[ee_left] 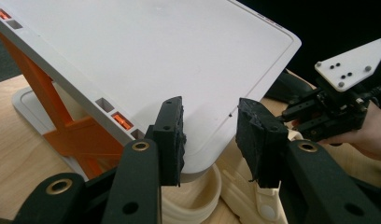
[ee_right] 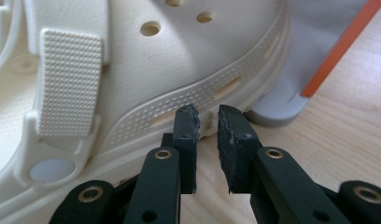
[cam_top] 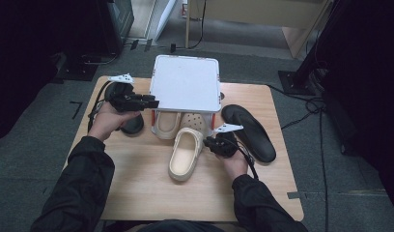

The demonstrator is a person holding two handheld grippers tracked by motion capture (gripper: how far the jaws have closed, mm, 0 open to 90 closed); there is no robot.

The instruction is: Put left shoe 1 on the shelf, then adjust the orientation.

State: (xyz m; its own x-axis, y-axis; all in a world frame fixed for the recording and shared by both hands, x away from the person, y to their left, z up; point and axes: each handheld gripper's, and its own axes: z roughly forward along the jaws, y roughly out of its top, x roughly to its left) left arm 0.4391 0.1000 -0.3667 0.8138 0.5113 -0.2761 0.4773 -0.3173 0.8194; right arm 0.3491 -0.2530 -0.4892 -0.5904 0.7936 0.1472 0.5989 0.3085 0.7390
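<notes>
A cream clog [cam_top: 184, 155] lies on the wooden table [cam_top: 137, 183], its toe toward a white two-level rack [cam_top: 185, 82] with orange legs. My right gripper [cam_top: 208, 143] sits low at the clog's right side. In the right gripper view its jaws [ee_right: 206, 116] stand open by a narrow gap, tips at the clog's sole rim [ee_right: 179, 112], nothing between the pads. My left gripper [cam_top: 153, 102] hovers at the left front corner of the rack's top shelf. In the left gripper view it [ee_left: 212, 135] is open, and that shelf corner [ee_left: 202, 154] shows between the jaws.
Two more cream clogs [cam_top: 167, 124] sit under the rack's top shelf. A long black slipper [cam_top: 250, 131] lies at the right of the table; a black shoe [cam_top: 133, 125] lies left of the rack, under my left hand. The table's front half is bare wood.
</notes>
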